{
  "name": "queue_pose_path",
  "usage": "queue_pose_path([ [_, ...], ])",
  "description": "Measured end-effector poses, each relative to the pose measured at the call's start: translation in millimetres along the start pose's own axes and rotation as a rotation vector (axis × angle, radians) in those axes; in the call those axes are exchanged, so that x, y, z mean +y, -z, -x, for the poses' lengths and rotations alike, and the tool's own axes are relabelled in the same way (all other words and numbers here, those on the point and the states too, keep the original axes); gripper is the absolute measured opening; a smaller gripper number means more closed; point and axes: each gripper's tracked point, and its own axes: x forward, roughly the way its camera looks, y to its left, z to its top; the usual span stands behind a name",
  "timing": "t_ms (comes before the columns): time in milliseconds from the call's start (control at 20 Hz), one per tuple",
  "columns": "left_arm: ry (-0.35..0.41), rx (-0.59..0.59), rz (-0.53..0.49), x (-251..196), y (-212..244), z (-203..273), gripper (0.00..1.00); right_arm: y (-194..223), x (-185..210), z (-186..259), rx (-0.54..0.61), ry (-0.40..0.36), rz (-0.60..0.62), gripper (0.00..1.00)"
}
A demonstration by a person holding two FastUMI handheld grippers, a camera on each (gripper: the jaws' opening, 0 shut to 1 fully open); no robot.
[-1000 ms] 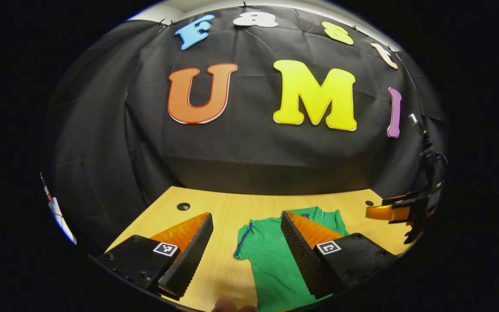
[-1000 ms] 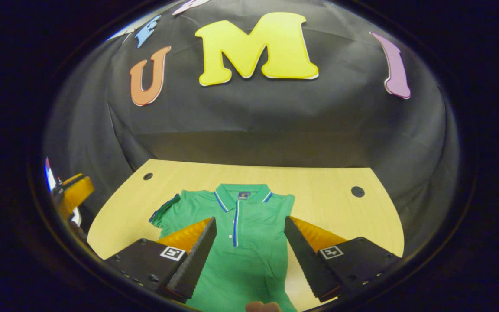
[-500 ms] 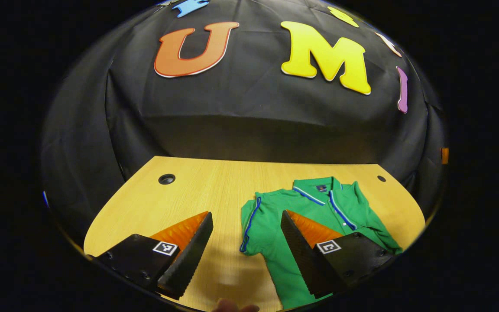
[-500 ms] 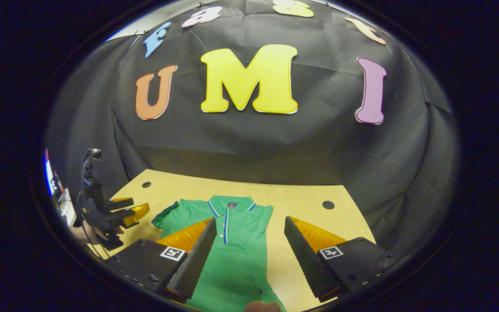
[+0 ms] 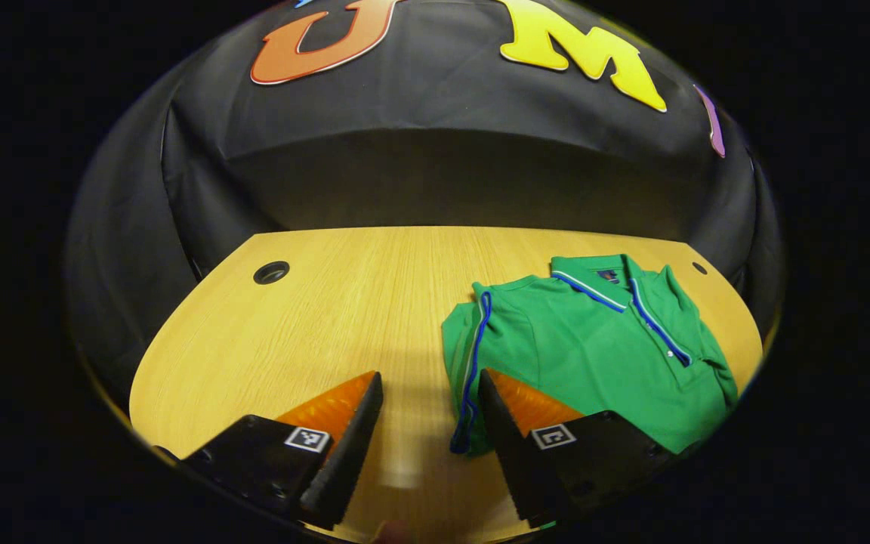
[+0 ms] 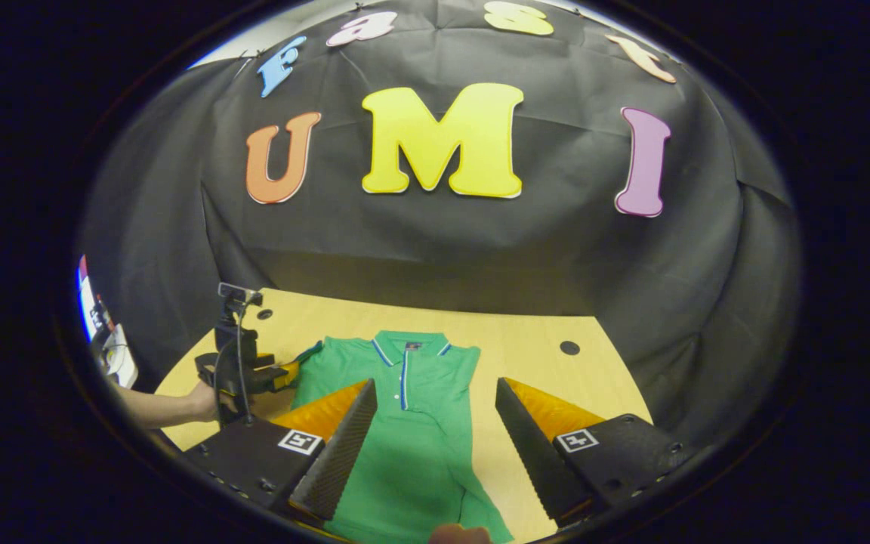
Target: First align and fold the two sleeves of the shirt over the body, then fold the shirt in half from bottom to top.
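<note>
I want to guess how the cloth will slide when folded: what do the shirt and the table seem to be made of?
The shirt looks like soft matte knit fabric, perhaps cotton polo weave: it drapes and wrinkles, with a ribbed-looking collar and blue piping. The table looks like light wood or wood-grain laminate, smooth with a slight sheen: straight grain lines and a soft reflection near the left gripper.

no readable text, shirt (image 5: 593,347) collar label too small

Right gripper (image 6: 435,431) hangs open over the green shirt (image 6: 412,423), left gripper (image 6: 280,372) at its sleeve (image 6: 305,355)
</note>
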Motion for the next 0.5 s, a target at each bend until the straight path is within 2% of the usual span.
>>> queue_pose_path([
  [50,-0.001,0.026,0.0,-0.3,7.6,-4.0,0.8,-0.9,0.4,2.1,-0.002,-0.001,0.002,0.96],
  [150,0.007,0.022,-0.006,-2.3,4.8,-5.2,0.65,-2.9,1.6,4.5,-0.007,0.0,-0.003,0.96],
  [250,0.008,0.034,-0.018,-4.3,7.2,-6.3,0.57,-2.1,0.2,2.8,-0.004,0.007,-0.018,0.96],
  [300,0.014,0.032,-0.017,-6.4,4.6,-6.5,0.48,-1.2,-0.8,1.9,-0.001,0.009,-0.024,0.96],
  [400,0.017,0.034,-0.029,-9.8,4.6,-8.1,0.22,-0.4,-5.0,1.2,0.001,0.018,-0.031,0.96],
  [450,0.021,0.036,-0.035,-11.5,4.0,-8.9,0.19,-1.0,-6.7,1.3,0.0,0.022,-0.035,0.96],
  [500,0.027,0.038,-0.041,-13.0,3.0,-9.3,0.1,-1.6,-8.9,1.3,-0.003,0.026,-0.036,0.96],
])
